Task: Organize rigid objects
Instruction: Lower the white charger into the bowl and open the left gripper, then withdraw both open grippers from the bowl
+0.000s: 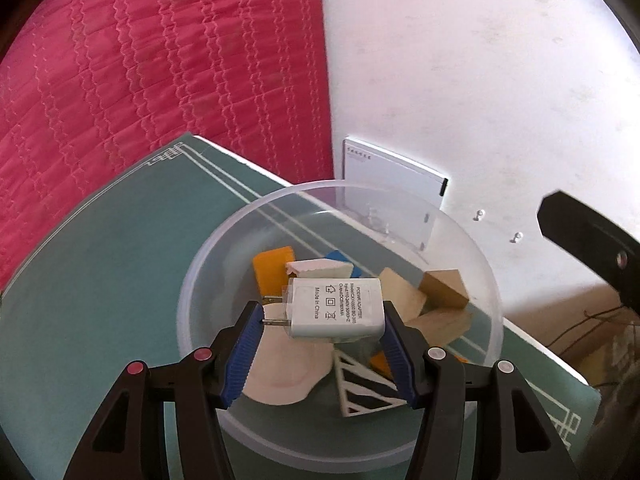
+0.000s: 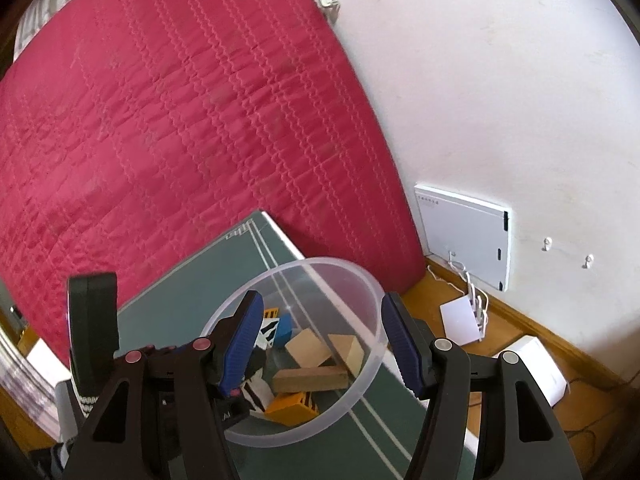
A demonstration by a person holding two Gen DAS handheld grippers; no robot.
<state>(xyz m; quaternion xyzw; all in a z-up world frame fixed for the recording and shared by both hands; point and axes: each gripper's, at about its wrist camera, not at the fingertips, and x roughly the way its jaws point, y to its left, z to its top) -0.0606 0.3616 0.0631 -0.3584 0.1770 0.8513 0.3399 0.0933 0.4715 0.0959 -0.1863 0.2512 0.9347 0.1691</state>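
My left gripper (image 1: 322,312) is shut on a white power adapter (image 1: 336,308), one blue pad against its prongs and the other against its far end. It hangs over a clear plastic bowl (image 1: 224,256). In the bowl lie an orange block (image 1: 272,272), a blue block (image 1: 340,258), wooden blocks (image 1: 444,288), a black-and-white striped triangle (image 1: 364,388) and a pale round piece (image 1: 280,368). My right gripper (image 2: 322,302) hovers open above the same bowl (image 2: 360,280), with nothing between its pads. Wooden blocks (image 2: 308,346) show below it.
The bowl stands on a green table (image 1: 100,260) beside a red quilted bed (image 1: 140,60). A white flat box (image 2: 464,236) leans on the wall. A router (image 2: 464,316) and a white box (image 2: 536,364) lie on the wooden floor.
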